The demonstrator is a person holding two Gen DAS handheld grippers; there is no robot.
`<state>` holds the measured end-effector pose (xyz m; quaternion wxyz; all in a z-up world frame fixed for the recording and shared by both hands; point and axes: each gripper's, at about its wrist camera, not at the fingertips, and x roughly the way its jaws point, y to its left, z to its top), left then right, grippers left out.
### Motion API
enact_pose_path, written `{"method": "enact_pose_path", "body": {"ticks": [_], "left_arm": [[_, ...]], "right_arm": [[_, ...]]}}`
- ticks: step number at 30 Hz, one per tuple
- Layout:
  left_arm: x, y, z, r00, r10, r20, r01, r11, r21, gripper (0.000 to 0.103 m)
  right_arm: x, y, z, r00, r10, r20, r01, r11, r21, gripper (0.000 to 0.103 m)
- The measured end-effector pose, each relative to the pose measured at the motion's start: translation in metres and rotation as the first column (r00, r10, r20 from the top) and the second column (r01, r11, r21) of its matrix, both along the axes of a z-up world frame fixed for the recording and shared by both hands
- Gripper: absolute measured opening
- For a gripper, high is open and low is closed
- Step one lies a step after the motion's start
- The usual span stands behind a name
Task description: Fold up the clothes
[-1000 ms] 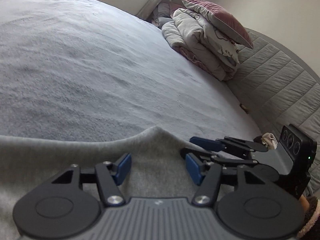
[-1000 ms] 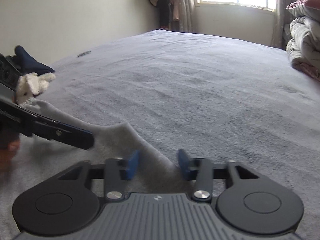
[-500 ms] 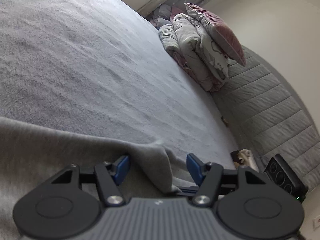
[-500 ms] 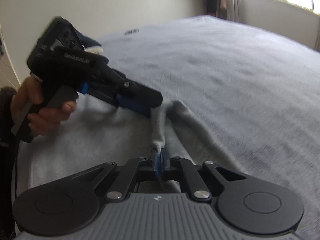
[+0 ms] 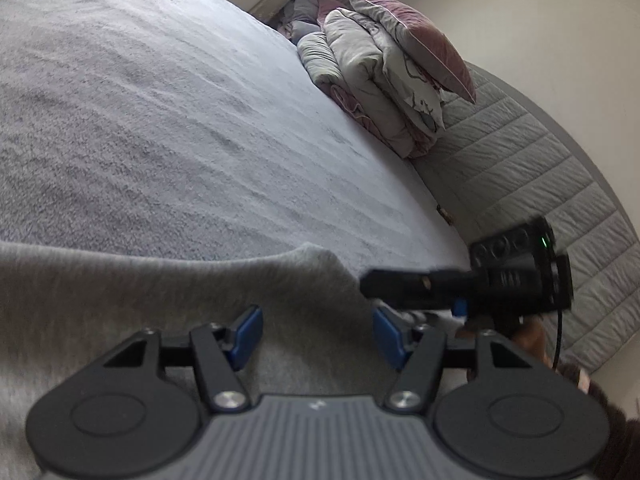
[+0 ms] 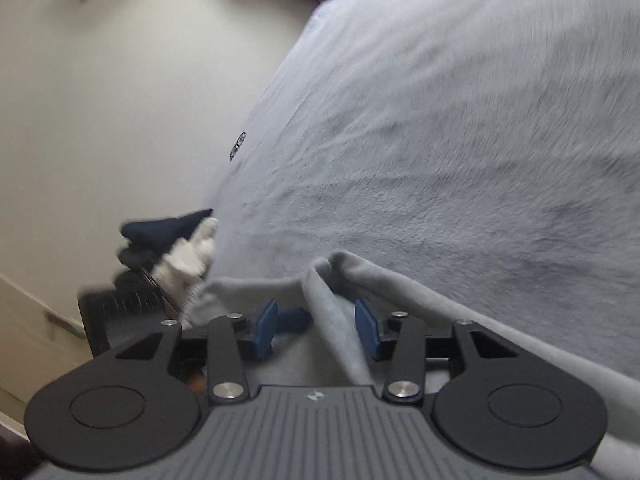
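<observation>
Grey garment, spread on the pale fleece bed cover in the foreground of both wrist views. Left gripper: blue pads set wide above the flat cloth, gripping nothing. Right gripper: jaws opening, a raised fold of the garment standing between the pads (neither pad presses it). Folded bedding and a mauve pillow are stacked against the quilted headboard, well apart from the garment.

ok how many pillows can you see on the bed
1: a pink pillow leaning on top of the folded duvet stack by the headboard, in the left wrist view. Others may be hidden behind that stack.
</observation>
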<state>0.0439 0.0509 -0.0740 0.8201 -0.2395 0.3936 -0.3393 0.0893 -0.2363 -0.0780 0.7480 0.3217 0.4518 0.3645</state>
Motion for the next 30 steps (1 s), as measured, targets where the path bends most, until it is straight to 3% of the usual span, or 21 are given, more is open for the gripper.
{"method": "enact_pose_path", "body": {"ticks": [3,4,5,7,10,12,14,17,19,22,25,27,30], "left_arm": [[-0.003,-0.007,0.002,0.998,-0.028,0.047,0.025,0.998,0.057,0.064],[-0.004,-0.009,0.003,0.997,-0.038,0.061,0.033,0.997,0.074,0.064],[-0.005,-0.01,0.003,0.996,-0.047,0.075,0.04,0.995,0.091,0.064],[-0.006,-0.012,0.005,0.994,-0.064,0.094,0.053,0.992,0.117,0.064],[-0.007,-0.016,0.007,0.989,-0.095,0.112,0.077,0.985,0.158,0.067],[-0.007,-0.019,0.01,0.986,-0.119,0.116,0.095,0.977,0.193,0.068],[-0.007,-0.02,0.015,0.986,-0.118,0.118,0.091,0.973,0.211,0.068],[-0.009,-0.015,0.021,0.983,-0.079,0.164,0.043,0.975,0.216,0.068],[-0.01,-0.013,0.021,0.979,-0.055,0.197,0.011,0.976,0.218,0.068],[-0.014,-0.019,0.018,0.965,-0.058,0.257,-0.008,0.969,0.248,0.069],[-0.016,-0.035,0.02,0.952,-0.117,0.283,0.037,0.961,0.274,0.07],[-0.015,-0.048,0.021,0.938,-0.155,0.311,0.058,0.952,0.301,0.072],[-0.008,-0.067,0.019,0.935,-0.177,0.307,0.069,0.941,0.332,0.073]], "right_arm": [[0.02,0.014,-0.004,0.999,-0.01,-0.043,0.01,1.0,-0.001,0.041],[0.024,0.019,-0.002,0.999,-0.023,-0.038,0.022,1.0,-0.016,0.022],[0.028,0.021,0.001,0.999,-0.047,-0.022,0.046,0.998,-0.039,0.016],[0.033,0.024,0.005,0.995,-0.095,0.013,0.096,0.992,-0.079,0.013],[0.036,0.018,0.013,0.981,-0.182,0.07,0.19,0.972,-0.14,0.016],[0.028,0.02,0.03,0.966,-0.206,0.153,0.238,0.942,-0.235,0.016],[0.003,0.027,0.048,0.944,-0.182,0.276,0.269,0.908,-0.321,0.02],[-0.042,0.033,0.067,0.885,-0.116,0.45,0.325,0.848,-0.419,0.035],[-0.075,0.04,0.071,0.855,-0.056,0.516,0.345,0.804,-0.484,0.04],[-0.112,0.05,0.063,0.845,0.003,0.535,0.358,0.739,-0.57,0.041],[-0.131,0.046,0.041,0.855,0.003,0.518,0.372,0.693,-0.618,0.041],[-0.13,0.038,0.025,0.861,-0.031,0.507,0.394,0.671,-0.628,0.041],[-0.125,0.025,0.011,0.843,-0.096,0.53,0.453,0.658,-0.602,0.041]]}}
